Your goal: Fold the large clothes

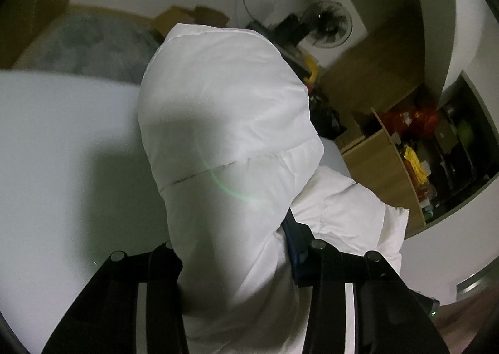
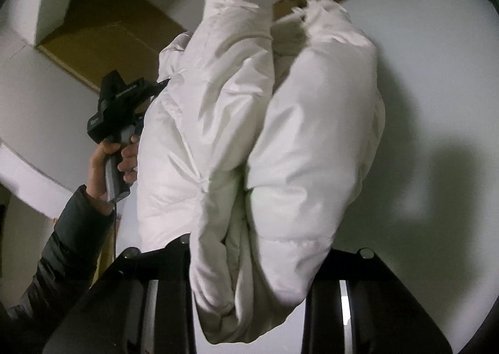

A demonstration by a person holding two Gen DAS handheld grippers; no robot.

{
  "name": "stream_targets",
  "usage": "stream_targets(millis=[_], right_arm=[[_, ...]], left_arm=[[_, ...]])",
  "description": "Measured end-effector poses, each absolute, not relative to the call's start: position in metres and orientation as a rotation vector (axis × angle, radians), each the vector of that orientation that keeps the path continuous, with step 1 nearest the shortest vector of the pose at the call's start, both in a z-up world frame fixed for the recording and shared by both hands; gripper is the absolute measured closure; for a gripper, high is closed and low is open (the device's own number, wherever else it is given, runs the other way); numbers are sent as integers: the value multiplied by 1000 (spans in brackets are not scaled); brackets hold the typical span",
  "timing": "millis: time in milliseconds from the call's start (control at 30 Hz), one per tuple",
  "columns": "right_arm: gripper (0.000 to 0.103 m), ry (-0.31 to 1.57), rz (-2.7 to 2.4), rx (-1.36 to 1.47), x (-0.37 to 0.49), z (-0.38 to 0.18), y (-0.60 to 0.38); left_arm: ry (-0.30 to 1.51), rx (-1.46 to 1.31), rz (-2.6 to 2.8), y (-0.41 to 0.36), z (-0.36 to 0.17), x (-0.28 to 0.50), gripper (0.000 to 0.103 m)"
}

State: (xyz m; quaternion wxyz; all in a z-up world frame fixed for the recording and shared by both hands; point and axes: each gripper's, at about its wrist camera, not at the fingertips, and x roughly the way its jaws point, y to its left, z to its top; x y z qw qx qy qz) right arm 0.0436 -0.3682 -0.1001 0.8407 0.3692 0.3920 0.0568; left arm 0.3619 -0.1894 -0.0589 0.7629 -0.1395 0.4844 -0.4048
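Both grippers are clamped on the white puffer jacket (image 1: 230, 123), lifted above the white desk (image 1: 62, 135). The left gripper (image 1: 240, 260) has its jaws narrowed onto a thick padded fold; the right gripper (image 2: 249, 257) pinches a doubled bunch the same way. The person's left hand (image 2: 106, 163) grips the handle at one side.

Advice: keep both grips level and pull apart gently so the hem hangs straight, then lay it flat.

Room: bare desk lies open beneath. The cluttered shelf (image 1: 436, 148) and fan (image 1: 327, 26) are beyond the desk edge; avoid swinging that way.
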Motion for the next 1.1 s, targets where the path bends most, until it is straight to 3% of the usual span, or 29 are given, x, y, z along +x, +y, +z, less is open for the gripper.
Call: stream_targets(millis=[267,500,667,767,800,833,900,1033,1100], right_arm=[[72,829,215,710,45,-68,-319],[72,910,251,732,9,-104,-299],[71,983,232,741,-15,-142,-276],[57,975,197,800,-18,-154,-277],[44,992,166,836,-19,-158,-278],[22,1001,138,860,-18,-160,-282],[4,962,97,861,-27,-155,-295],[2,876,3,780,-51,-113,-316],[2,832,-87,635,-66,-75,-320]], left_arm=[[1014,-237,-820,-112,-24,317,62],[1085,-213,-783,-48,-63,253,62],[1126,-179,-771,-45,-110,240,61],[1089,-145,-765,-47,-123,239,51],[1100,-129,-750,-47,-127,241,39],[1120,-109,-711,-43,-130,244,19],[1108,-116,-640,-26,-123,244,0],[940,-108,-450,23,-65,213,0],[772,-65,-353,40,-15,170,0]])
